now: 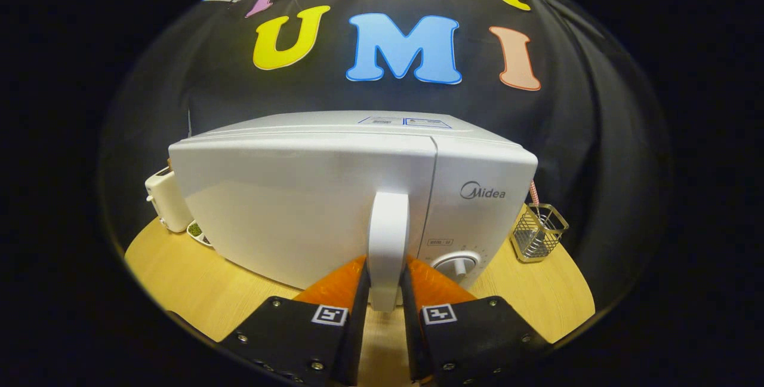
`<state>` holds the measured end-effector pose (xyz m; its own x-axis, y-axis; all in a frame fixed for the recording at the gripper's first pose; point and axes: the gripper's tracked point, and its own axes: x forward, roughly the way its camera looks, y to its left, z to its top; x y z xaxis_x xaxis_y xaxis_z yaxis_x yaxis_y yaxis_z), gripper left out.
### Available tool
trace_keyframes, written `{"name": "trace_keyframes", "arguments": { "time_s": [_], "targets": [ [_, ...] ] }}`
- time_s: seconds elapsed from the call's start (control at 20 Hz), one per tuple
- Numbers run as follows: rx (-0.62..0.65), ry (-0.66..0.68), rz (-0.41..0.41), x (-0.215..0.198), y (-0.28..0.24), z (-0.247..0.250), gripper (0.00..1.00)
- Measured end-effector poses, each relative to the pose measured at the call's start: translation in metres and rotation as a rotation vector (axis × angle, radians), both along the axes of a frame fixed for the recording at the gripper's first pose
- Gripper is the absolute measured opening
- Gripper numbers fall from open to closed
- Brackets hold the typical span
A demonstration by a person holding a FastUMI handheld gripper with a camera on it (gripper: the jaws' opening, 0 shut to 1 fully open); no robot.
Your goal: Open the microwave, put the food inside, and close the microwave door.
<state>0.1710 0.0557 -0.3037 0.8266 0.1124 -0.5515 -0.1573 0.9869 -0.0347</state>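
White plastic is filling the space just ahead of the gripper (385, 291): one microwave (334, 196) is sitting on a light wooden table (179, 279), its door (298, 208) facing the fingers and looking closed against the body. One upright handle (388, 243) is standing out from the door's right side, and the two fingers are sitting narrow around its lower end, one on each side, both seeming to press against it. The handle's bottom tip is showing in the gap between the fingers.

Just right of the handle, beyond the right finger, one round dial (456, 264) is sitting low on the control panel. Further right of the gripper and beyond the microwave's corner, one wire mesh holder (537, 235) is standing on the table, with something red-and-white poking up behind it. Off to the left of the gripper, one small cream-coloured appliance (167, 199) is sitting beside the microwave's left edge, and one small dish (198, 233) with something green is lying just below it, partly hidden by the microwave.
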Motion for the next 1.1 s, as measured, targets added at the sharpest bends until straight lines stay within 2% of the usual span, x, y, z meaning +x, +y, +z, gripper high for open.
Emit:
{"name": "trace_keyframes", "arguments": {
  "time_s": [0.1, 0.15, 0.3, 0.4, 0.55, 1.0, 1.1],
  "targets": [
    [0.001, 0.007, -0.009, -0.002, 0.0, 0.001, 0.22],
    [0.007, 0.011, -0.022, 0.004, 0.002, -0.003, 0.13],
    [0.013, 0.018, -0.022, -0.001, 0.001, 0.0, 0.12],
    [-0.013, 0.022, 0.003, -0.001, 0.001, 0.001, 0.08],
    [-0.065, 0.025, 0.035, -0.002, 0.001, 0.001, 0.08],
    [-0.097, 0.036, 0.032, -0.004, 0.001, 0.003, 0.08],
    [-0.102, 0.052, 0.041, -0.015, 0.004, 0.004, 0.08]
  ]
}}
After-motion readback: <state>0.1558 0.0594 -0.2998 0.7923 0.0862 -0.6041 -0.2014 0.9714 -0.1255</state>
